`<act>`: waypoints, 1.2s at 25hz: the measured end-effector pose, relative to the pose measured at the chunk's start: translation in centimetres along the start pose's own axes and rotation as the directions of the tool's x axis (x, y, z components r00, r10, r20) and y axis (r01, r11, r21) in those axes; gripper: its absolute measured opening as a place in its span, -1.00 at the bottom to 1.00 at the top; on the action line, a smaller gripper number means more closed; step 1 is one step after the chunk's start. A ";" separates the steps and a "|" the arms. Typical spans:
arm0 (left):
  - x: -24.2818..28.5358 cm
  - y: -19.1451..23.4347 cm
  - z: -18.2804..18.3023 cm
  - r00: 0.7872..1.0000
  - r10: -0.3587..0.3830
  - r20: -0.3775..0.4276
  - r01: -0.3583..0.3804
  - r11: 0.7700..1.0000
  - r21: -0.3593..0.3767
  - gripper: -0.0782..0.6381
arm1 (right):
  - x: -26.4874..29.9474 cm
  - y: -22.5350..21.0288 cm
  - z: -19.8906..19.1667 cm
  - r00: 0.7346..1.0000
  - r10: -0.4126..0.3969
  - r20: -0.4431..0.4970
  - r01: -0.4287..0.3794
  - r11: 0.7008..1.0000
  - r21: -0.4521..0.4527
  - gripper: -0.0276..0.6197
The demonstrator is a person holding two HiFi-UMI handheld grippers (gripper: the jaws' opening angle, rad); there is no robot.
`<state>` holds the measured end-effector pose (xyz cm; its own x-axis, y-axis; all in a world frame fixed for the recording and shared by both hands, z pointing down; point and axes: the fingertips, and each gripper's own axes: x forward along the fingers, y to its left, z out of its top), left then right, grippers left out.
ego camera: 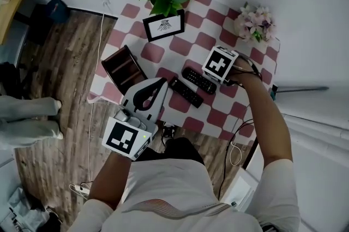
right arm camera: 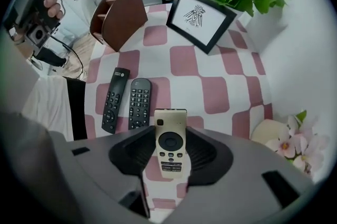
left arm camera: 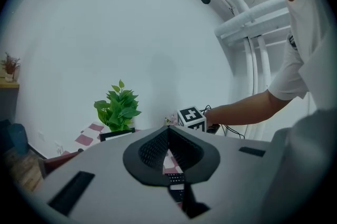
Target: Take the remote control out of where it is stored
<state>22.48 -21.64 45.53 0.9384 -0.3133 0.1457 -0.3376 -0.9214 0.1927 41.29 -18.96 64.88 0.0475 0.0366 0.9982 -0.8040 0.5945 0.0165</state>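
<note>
Left gripper (left arm camera: 168, 129): jaws together, nothing between them, held about level off the near edge of the table (ego camera: 182, 46); idle. Brown holder (ego camera: 124, 68): at the table's 9 o'clock edge, interior too dark to read. Black remote (ego camera: 185, 92) and second black remote (ego camera: 199, 80): flat mid-table, side by side, long axes parallel. Right gripper (right arm camera: 169, 134): points down, clamped on the beige remote (right arm camera: 169, 152), so the task's thing is out of storage and above the table. Its long axis runs along the gripper's own line, button face toward the camera. In the right gripper view the black pair sits at 10 o'clock of it, with bare checks beneath. Judgement: set-down belongs to the right hand, beside the pair.
</note>
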 end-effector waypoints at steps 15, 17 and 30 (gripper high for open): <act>-1.1 1.1 -0.5 1.000 0.029 0.002 -0.029 0.999 -0.023 -0.76 | 3.9 1.4 1.4 0.999 0.036 -0.009 -0.036 0.997 -0.067 -0.34; -1.2 1.1 -0.5 1.000 0.031 0.004 -0.031 0.999 -0.023 -0.76 | 4.0 1.5 1.4 0.999 0.035 0.005 -0.034 0.998 -0.059 -0.34; -3.5 0.9 1.4 0.999 0.043 0.028 -0.043 0.999 0.003 -0.76 | -5.8 0.7 4.4 0.911 -0.098 0.400 0.079 0.995 0.063 -0.35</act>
<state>19.00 -21.66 43.86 0.9246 -0.3592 0.1269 -0.3778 -0.9075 0.1837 37.82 -22.25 59.33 -0.1152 -0.3456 0.9313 -0.8336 0.5435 0.0986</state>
